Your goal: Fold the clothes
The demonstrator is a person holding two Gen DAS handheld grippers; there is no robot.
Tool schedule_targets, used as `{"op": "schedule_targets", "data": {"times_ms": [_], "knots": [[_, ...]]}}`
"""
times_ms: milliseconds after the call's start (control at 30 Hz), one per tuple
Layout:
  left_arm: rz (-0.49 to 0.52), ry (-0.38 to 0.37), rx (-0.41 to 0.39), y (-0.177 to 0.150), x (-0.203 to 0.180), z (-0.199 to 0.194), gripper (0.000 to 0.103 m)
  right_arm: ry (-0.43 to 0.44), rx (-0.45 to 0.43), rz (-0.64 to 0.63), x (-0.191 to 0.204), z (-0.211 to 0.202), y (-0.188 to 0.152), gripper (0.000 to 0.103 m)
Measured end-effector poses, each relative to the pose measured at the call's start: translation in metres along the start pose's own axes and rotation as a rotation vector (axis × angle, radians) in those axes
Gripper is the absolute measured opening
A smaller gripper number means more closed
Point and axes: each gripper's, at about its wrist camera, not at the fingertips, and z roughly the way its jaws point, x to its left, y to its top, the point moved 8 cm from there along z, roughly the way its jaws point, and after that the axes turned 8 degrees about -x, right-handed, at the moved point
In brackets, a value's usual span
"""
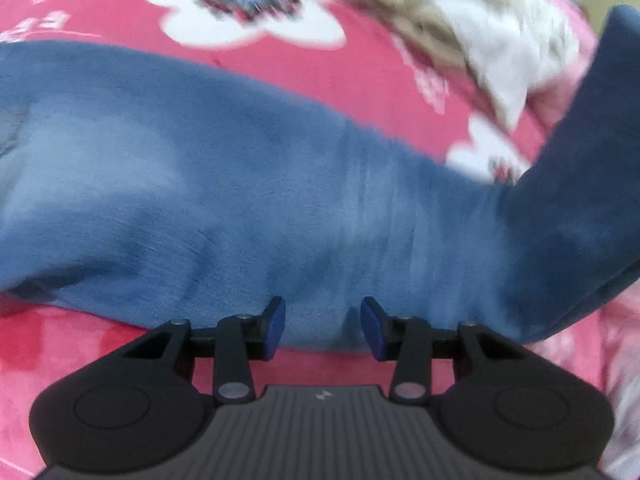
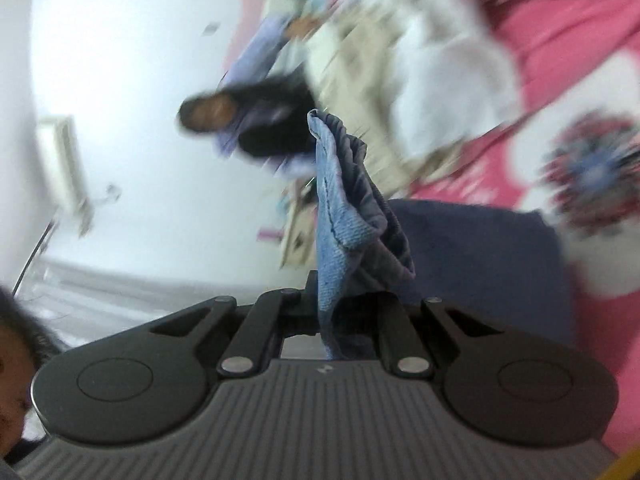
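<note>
A soft blue garment [image 1: 224, 184] lies spread across a pink flowered blanket [image 1: 360, 68]; one part of it rises off the bed at the right edge of the left wrist view. My left gripper [image 1: 323, 322] hovers over the garment's near edge, jaws apart with nothing between the blue pads [image 1: 276, 320]. In the right wrist view, my right gripper [image 2: 340, 284] is shut on a bunched edge of the blue garment [image 2: 340, 200], which sticks up beyond the fingers. The view there is tilted and blurred.
A heap of beige and white clothes [image 1: 472, 28] lies on the blanket beyond the garment. The right wrist view shows that heap [image 2: 420, 80], a person [image 2: 248, 116] behind it, a white wall, and another person's head [image 2: 12, 344] at the lower left.
</note>
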Motion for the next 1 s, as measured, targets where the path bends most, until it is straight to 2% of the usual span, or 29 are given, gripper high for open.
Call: {"op": "schedule_targets", "data": {"times_ms": [100, 167, 200, 267, 400, 467, 533, 667, 767, 867, 1000], "knots": [[-0.093, 0.015, -0.086, 0.017, 0.033, -0.022, 0.044, 0.043, 0.059, -0.006, 0.024, 0.03, -0.033, 0.006], [-0.143, 0.034, -0.092, 0.024, 0.063, -0.023, 0.045, 0.063, 0.093, -0.007, 0.039, 0.05, -0.052, 0.006], [-0.151, 0.045, -0.067, 0.022, 0.077, -0.018, 0.046, 0.071, 0.107, -0.008, 0.046, 0.06, -0.062, 0.006], [-0.117, 0.039, -0.003, 0.014, 0.092, -0.004, 0.041, 0.091, 0.13, -0.003, 0.054, 0.081, -0.084, 0.006], [0.015, -0.014, 0.036, 0.007, 0.099, -0.005, 0.04, 0.109, 0.163, -0.011, 0.069, 0.113, -0.121, 0.006], [-0.037, -0.031, 0.011, 0.012, 0.112, -0.021, 0.042, 0.108, 0.185, -0.038, 0.078, 0.123, -0.14, 0.006], [-0.148, -0.047, -0.021, 0.014, 0.137, -0.043, 0.042, 0.111, 0.214, -0.066, 0.084, 0.143, -0.159, 0.006], [-0.298, -0.015, -0.07, 0.012, 0.184, -0.085, 0.043, 0.101, 0.286, -0.158, 0.095, 0.185, -0.203, 0.006], [-0.323, 0.025, -0.098, 0.008, 0.212, -0.118, 0.043, 0.083, 0.343, -0.248, 0.096, 0.22, -0.237, 0.006], [-0.303, 0.071, -0.141, 0.01, 0.232, -0.146, 0.043, 0.014, 0.39, -0.362, 0.089, 0.25, -0.272, 0.006], [-0.34, 0.086, -0.195, 0.014, 0.258, -0.18, 0.043, -0.052, 0.447, -0.52, 0.076, 0.281, -0.314, 0.006]]}}
